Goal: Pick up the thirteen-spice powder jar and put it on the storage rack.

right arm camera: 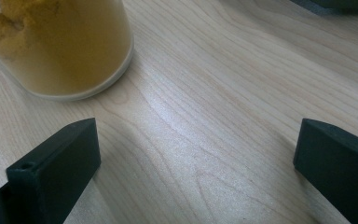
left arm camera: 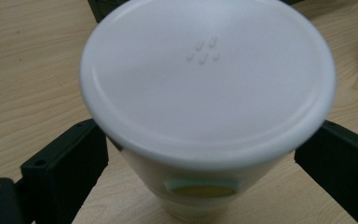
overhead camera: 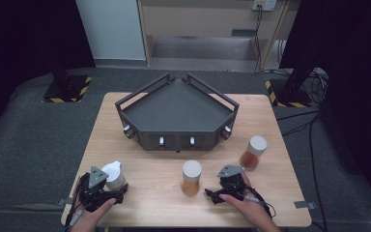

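Pale wood grain was noted across the surface (overhead camera: 140,125), which stood on grey carpet. At its far middle a dark grey, wedge-shaped tray (overhead camera: 176,113) with raised rails was set, small white knobs showing along its near face.

Three white-lidded jars were recorded on the near half. One with reddish-brown contents (overhead camera: 253,152) stood to the right, just off the tray's near right corner. One with yellow-orange powder (overhead camera: 191,177) stood near the middle, apart from the tray. The third, a white jar (overhead camera: 113,175), was placed at the near left.

The left gripper (overhead camera: 107,186) was held low at the near left edge by a hand (overhead camera: 94,217). In the left gripper view the white jar (left arm camera: 205,93) was seen between the two black jaws, its lid close to the camera and a yellowish label showing on its wall. The jaws were spread at either side of the jar; whether they touched its wall could not be told, since the lid hid the contact points.

The right gripper (overhead camera: 222,189) was held at the near right by the other hand (overhead camera: 249,203), just beside the yellow-orange jar. In the right gripper view its jaws were spread wide over bare wood, with the base of that jar (right arm camera: 60,46) ahead and to the left, outside the jaws.
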